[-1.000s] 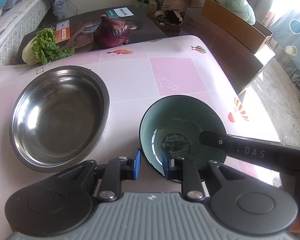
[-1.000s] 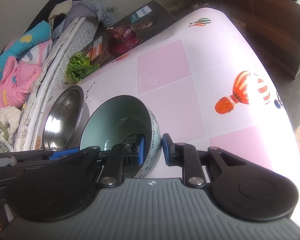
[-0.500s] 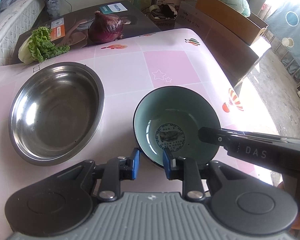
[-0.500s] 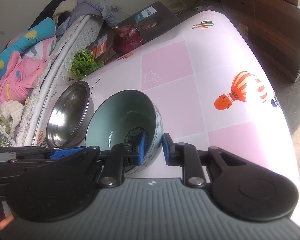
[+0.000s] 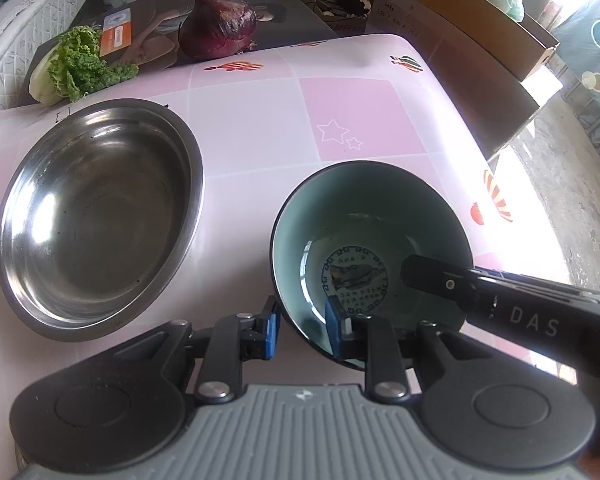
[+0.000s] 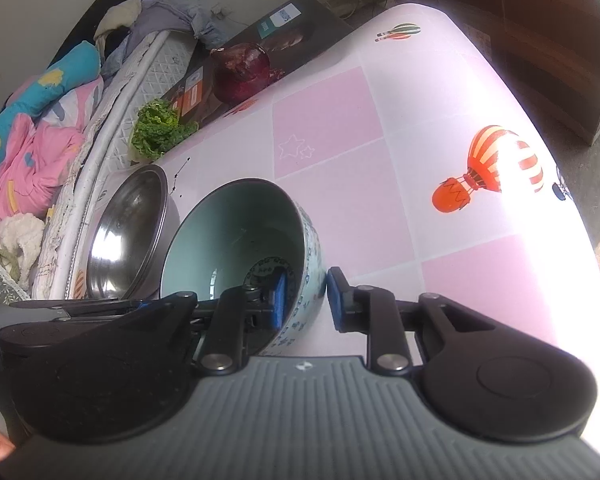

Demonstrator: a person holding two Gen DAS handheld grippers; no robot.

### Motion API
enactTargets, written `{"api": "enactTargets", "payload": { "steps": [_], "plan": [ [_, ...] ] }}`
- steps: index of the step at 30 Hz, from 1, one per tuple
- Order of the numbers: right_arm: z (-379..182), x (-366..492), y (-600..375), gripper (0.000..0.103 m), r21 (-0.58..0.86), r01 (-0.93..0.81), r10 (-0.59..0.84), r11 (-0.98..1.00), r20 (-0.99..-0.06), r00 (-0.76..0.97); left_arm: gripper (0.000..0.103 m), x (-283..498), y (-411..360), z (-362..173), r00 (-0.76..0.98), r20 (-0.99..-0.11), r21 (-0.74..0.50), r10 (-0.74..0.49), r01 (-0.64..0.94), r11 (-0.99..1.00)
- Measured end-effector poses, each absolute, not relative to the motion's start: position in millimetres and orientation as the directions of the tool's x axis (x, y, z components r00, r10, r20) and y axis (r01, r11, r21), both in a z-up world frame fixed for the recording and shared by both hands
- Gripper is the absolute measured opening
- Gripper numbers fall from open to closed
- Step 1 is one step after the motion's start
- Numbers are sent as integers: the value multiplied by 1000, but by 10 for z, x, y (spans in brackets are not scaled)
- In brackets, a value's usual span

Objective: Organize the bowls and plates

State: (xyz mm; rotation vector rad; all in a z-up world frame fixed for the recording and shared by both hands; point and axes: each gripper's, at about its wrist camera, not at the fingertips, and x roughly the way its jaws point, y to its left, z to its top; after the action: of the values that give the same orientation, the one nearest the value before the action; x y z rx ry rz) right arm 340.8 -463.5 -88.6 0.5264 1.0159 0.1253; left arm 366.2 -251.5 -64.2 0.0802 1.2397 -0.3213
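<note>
The teal ceramic bowl (image 5: 370, 240) sits mouth-up on the pink table (image 5: 252, 128), just right of the steel bowl (image 5: 100, 216). Left gripper (image 5: 300, 326) straddles its near rim, narrowly parted. Right gripper (image 6: 306, 300) likewise straddles the wall, outer pad clear

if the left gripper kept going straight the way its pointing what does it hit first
Probably the near rim of the ceramic bowl, which already sits between the left gripper pads; below that, the tablecloth. Depth is unclear.
</note>
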Motion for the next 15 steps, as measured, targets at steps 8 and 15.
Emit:
{"api": "enactTargets", "payload": {
  "steps": [8,15],
  "plan": [
    [-890,3431,-4692,22,471,148,331,870,-778,533,27,3656,-2538,-637,274,-934,-145,-229,297,944],
    [-941,3432,-4676,23,484,154,345,861,-780,521,26,3707,-2550,-723,267,-937,-140,-224,301,943]
  ]
}}
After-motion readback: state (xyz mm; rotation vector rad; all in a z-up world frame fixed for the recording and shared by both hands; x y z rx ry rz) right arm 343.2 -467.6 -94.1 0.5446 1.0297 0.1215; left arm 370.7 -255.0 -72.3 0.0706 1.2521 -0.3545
